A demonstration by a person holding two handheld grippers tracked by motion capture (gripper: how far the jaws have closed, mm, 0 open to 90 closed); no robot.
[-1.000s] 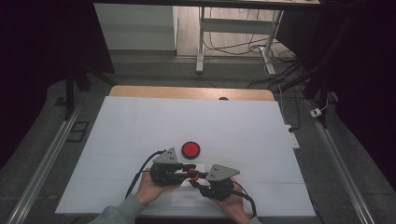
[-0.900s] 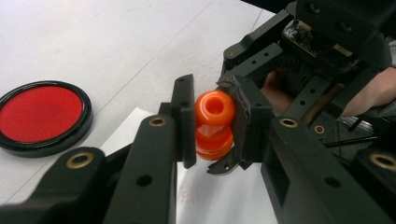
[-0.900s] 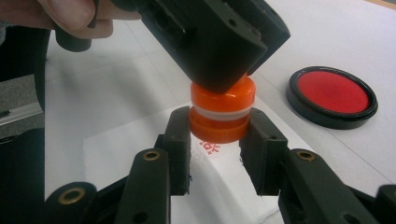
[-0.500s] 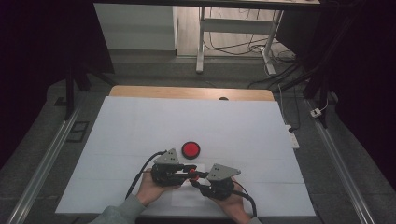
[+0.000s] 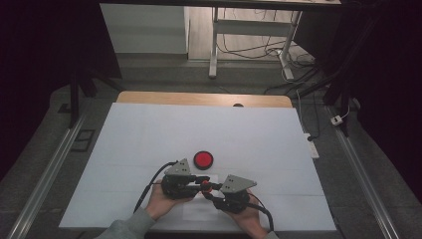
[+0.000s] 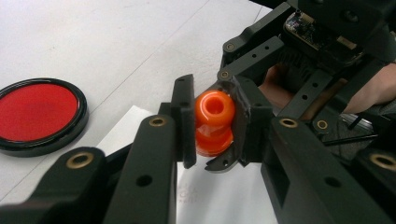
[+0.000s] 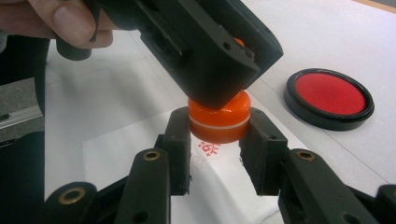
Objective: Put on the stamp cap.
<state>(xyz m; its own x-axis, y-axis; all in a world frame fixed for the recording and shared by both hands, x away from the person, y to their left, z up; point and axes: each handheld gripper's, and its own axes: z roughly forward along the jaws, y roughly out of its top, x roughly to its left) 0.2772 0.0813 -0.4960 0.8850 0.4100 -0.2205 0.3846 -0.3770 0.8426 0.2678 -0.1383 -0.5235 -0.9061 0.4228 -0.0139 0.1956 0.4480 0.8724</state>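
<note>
An orange stamp (image 6: pixel 214 122) with a round knob on top and a wider base (image 7: pixel 218 122) is held between both grippers, just above a white paper slip (image 7: pixel 224 182) that bears a red print (image 7: pixel 207 148). My left gripper (image 6: pixel 212 116) is shut on the knob. My right gripper (image 7: pixel 218 133) is shut on the base from the opposite side. In the high view the left gripper (image 5: pixel 198 185) and the right gripper (image 5: pixel 212 192) meet at the stamp (image 5: pixel 204 186) near the table's front edge. A red ink pad (image 5: pixel 203 159) in a black rim lies just behind them.
The white table top (image 5: pixel 149 134) stretches far back and to both sides. A wooden strip (image 5: pixel 199 98) runs along its far edge. Metal rails (image 5: pixel 45 179) flank the table. The person's hands (image 5: pixel 159 201) come in from the bottom.
</note>
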